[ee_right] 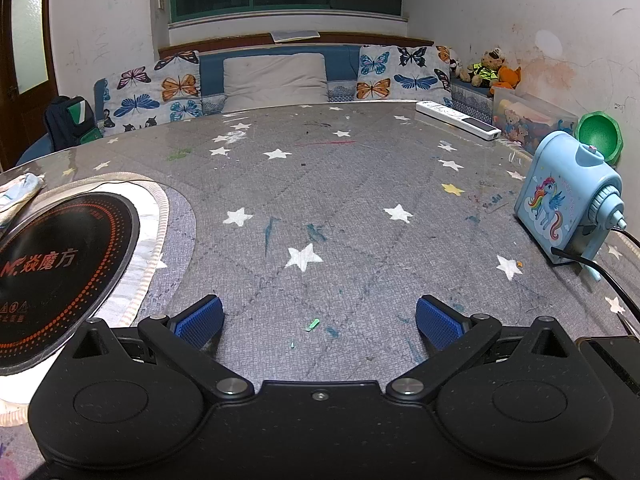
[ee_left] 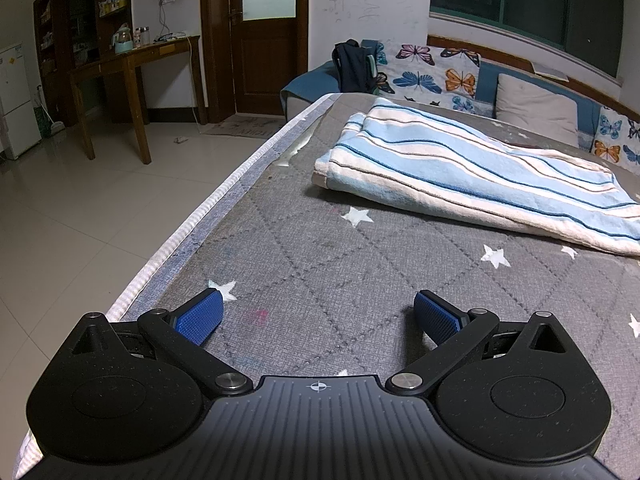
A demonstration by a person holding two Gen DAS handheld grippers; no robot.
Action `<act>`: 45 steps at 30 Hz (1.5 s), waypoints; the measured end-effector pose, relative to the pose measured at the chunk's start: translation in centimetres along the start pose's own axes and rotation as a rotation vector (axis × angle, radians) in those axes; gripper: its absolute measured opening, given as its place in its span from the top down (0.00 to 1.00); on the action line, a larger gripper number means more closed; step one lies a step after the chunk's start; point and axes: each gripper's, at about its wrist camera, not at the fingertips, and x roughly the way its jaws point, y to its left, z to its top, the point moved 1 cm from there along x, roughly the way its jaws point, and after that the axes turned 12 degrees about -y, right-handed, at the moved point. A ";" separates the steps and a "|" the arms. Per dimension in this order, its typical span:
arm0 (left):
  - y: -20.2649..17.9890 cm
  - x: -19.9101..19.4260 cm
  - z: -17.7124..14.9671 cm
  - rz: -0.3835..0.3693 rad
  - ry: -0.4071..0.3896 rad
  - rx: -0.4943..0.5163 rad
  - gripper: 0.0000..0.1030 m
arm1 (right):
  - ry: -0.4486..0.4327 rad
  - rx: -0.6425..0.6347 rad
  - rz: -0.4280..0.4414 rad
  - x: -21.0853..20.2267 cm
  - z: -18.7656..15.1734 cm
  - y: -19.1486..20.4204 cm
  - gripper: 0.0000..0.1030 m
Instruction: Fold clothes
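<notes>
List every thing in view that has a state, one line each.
left gripper: open, empty
right gripper: open, empty
striped cloth: folded over, lying on the table
wooden door: closed
pencil sharpener: upright
green bowl: tipped on its side

Both wrist views low over grey starred tabletop (ee_left: pixel 320 248), facing butterfly cushions (ee_right: pixel 176 88).

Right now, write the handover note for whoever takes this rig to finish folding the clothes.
Left gripper: open, empty, low over the grey star-print table cover.
Right gripper: open, empty, over the same cover.
Striped blue-and-white cloth: lies ahead and right of the left gripper, apparently folded over at least once, neither gripper touching it.
Done: at most a rough first fold.
Left: grasp the cloth and finish folding.
</notes>
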 end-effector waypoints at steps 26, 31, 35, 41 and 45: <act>6.4 -2.4 1.0 0.286 -0.046 -0.088 0.01 | 0.000 0.000 0.000 0.0 0.0 0.0 0.00; 6.5 -2.2 1.4 0.288 -0.030 -0.093 0.01 | 0.000 0.000 0.000 0.0 0.0 0.0 0.00; 6.6 -2.5 1.4 0.289 -0.040 -0.074 0.01 | 0.000 0.000 0.000 0.0 0.0 0.0 0.00; 6.8 -2.6 1.0 0.279 -0.022 -0.093 0.01 | 0.000 0.000 0.000 0.0 0.0 0.0 0.00; 6.9 -2.8 0.9 0.277 -0.021 -0.091 0.01 | 0.000 0.000 0.000 0.0 0.0 0.0 0.00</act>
